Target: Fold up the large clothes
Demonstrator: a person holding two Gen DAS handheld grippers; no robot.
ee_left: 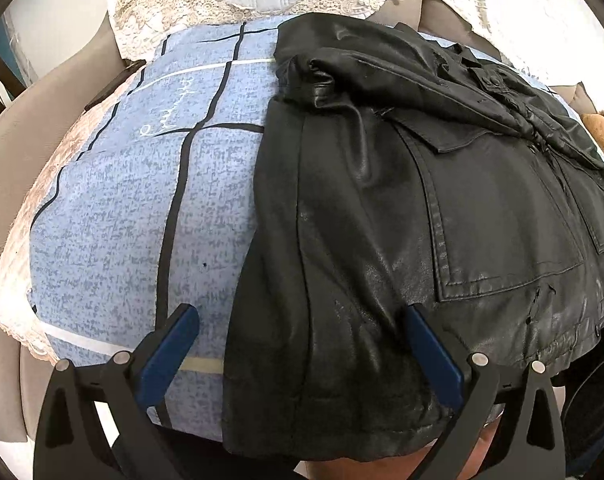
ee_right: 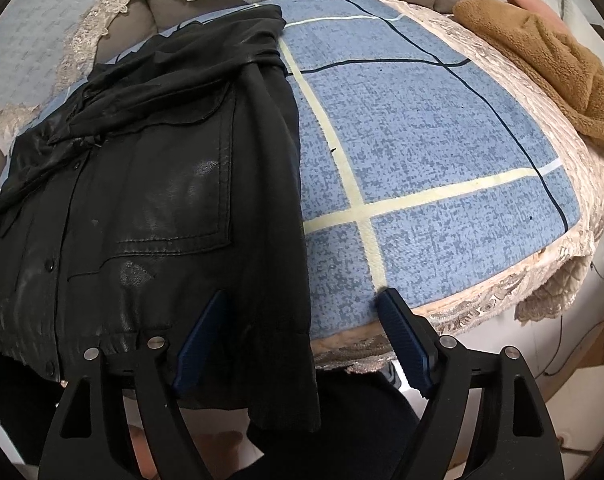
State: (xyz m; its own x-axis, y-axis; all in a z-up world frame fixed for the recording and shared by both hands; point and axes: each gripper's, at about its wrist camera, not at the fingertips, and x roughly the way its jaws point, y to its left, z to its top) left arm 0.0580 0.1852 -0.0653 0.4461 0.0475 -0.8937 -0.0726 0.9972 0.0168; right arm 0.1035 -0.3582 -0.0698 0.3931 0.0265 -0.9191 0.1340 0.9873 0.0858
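Both grippers spread wide at the near hem of a black leather jacket [ee_left: 382, 208].

Left gripper [ee_left: 302, 356] and right gripper [ee_right: 302, 344] each straddle a sleeve; pinch both cuffs evenly, lifting toward the collar across the blue checked cushion [ee_right: 422, 140].

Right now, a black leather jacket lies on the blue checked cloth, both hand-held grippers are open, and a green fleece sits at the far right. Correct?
Not quite: the fleece is brown, not green, as the right wrist view shows. The jacket does lie on the blue cloth, and the left hand-held gripper and right hand-held gripper are open.
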